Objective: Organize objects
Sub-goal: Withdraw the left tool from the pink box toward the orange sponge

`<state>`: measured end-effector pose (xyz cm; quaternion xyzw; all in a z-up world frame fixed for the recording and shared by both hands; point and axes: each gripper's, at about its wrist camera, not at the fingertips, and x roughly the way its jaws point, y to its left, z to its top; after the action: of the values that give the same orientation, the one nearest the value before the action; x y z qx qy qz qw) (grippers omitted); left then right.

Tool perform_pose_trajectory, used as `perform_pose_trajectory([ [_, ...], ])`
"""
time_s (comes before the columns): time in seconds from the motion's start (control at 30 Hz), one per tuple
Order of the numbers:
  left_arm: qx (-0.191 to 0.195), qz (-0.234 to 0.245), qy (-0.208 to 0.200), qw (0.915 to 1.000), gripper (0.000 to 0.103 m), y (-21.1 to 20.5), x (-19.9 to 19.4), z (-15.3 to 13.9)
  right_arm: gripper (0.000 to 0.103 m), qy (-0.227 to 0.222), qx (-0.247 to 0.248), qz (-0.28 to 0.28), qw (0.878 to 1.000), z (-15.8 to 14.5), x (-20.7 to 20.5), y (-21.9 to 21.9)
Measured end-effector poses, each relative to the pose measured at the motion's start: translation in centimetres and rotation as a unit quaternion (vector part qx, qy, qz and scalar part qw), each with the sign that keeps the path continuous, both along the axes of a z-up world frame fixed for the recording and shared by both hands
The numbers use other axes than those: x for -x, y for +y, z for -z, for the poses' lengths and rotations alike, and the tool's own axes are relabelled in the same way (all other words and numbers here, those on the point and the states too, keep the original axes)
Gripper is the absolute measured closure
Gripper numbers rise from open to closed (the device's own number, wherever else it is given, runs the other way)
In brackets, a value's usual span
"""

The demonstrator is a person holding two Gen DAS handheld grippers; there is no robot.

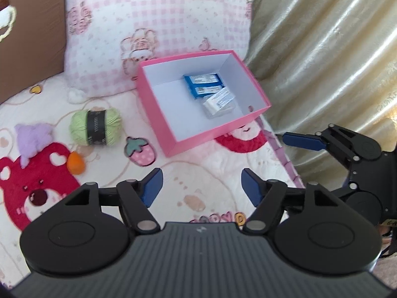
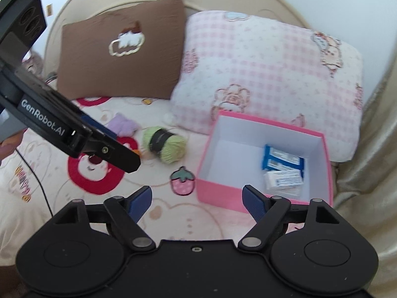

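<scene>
Your left gripper (image 1: pixel 202 186) hangs over the bed (image 1: pixel 211 173), tipped steeply downward, its blue fingers (image 1: pixel 151 186) spread apart with nothing between them but quilt. From the right wrist view its black body comes in from the upper left as a slanting bar that ends just above the red bear print. On the bed below, going left to right, a lilac plush piece (image 1: pixel 33 139) lies on the red bear design, an orange object (image 1: pixel 77 163) is just beside it, and a green yarn ball (image 1: pixel 96 126) with a dark paper band lies on its side near a printed strawberry. To the right of the yarn sits the pink box (image 1: pixel 158 114), open, white inside, its far edge against the pink checked pillow (image 1: pixel 158 24). Inside it, toward the right wall, two blue packets (image 1: pixel 203 84) lie flat side by side, with a white packet (image 1: pixel 219 101) touching them on the nearer side. Your right gripper (image 2: pixel 198 203) is also pitched downward, held over the near left corner of the pink box; its fingers (image 2: pixel 254 203) stand wide apart and hold nothing. In the left wrist view it shows at the right edge, one blue finger pointing left in front of the gold curtain (image 1: pixel 322 49). A brown cushion (image 2: pixel 121 47) leans at the head of the bed, left of the pillow.
</scene>
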<state>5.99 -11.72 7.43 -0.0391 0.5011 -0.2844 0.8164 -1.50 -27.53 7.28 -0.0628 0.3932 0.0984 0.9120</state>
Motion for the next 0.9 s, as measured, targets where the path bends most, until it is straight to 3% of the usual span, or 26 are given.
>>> perform_pose_trajectory([
  [0.23,-0.029,-0.004,-0.002,0.9996,0.031,2.6,0.6,0.6,0.010,0.013,-0.004,-0.038,0.999,0.0,0.1,2.5],
  [0.57,-0.009,-0.034,-0.009,0.9993,0.026,6.9,0.3,2.7,0.010,0.024,0.004,-0.075,0.997,0.9,-0.8,6.1],
  [0.9,-0.001,-0.074,-0.016,0.9972,0.011,10.8,-0.5,4.9,0.010,-0.004,0.017,-0.113,0.993,1.8,-1.8,8.9],
])
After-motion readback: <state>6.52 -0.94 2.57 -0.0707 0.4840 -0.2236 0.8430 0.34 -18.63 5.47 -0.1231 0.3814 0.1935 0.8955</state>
